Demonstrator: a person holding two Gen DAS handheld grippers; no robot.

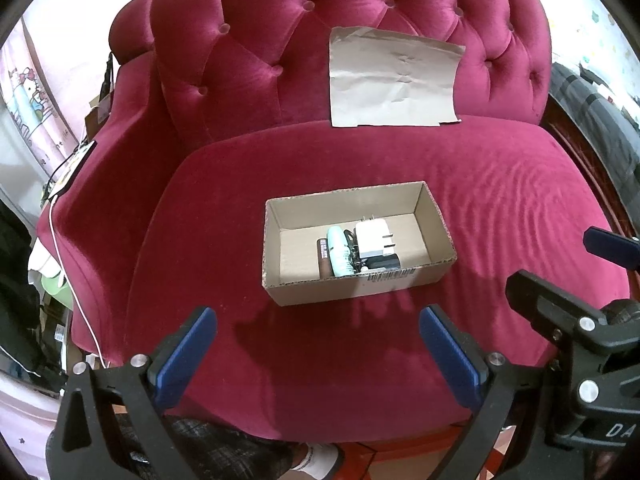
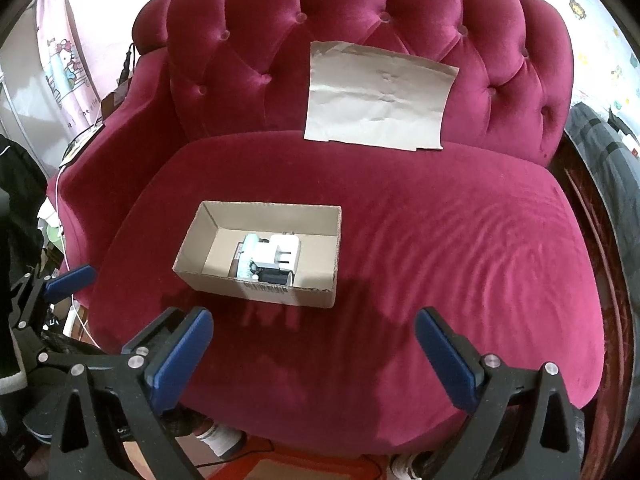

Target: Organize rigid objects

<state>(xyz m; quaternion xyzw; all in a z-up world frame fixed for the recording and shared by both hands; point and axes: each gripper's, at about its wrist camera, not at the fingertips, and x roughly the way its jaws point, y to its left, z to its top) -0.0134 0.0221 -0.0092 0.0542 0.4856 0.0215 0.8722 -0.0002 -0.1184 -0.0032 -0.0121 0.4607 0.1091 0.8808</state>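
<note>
An open cardboard box (image 1: 434,208) sits on the seat of a crimson velvet armchair (image 1: 500,220). Inside lie a white plug adapter (image 1: 372,238), a mint green tube (image 1: 339,252), a brown cylinder (image 1: 322,258) and a black item (image 1: 386,262). The box (image 2: 200,220) and adapter (image 2: 276,254) also show in the right wrist view. My left gripper (image 1: 318,354) is open and empty, held in front of the box. My right gripper (image 2: 314,354) is open and empty, to the right of the box, and it also shows in the left wrist view (image 1: 600,248).
A creased brown paper sheet (image 1: 394,80) leans on the tufted backrest. A white cable (image 1: 60,240) runs down the chair's left arm. Clutter stands at the left, dark bedding (image 2: 608,160) at the right. The person's foot in a white sock (image 1: 316,460) is below the seat.
</note>
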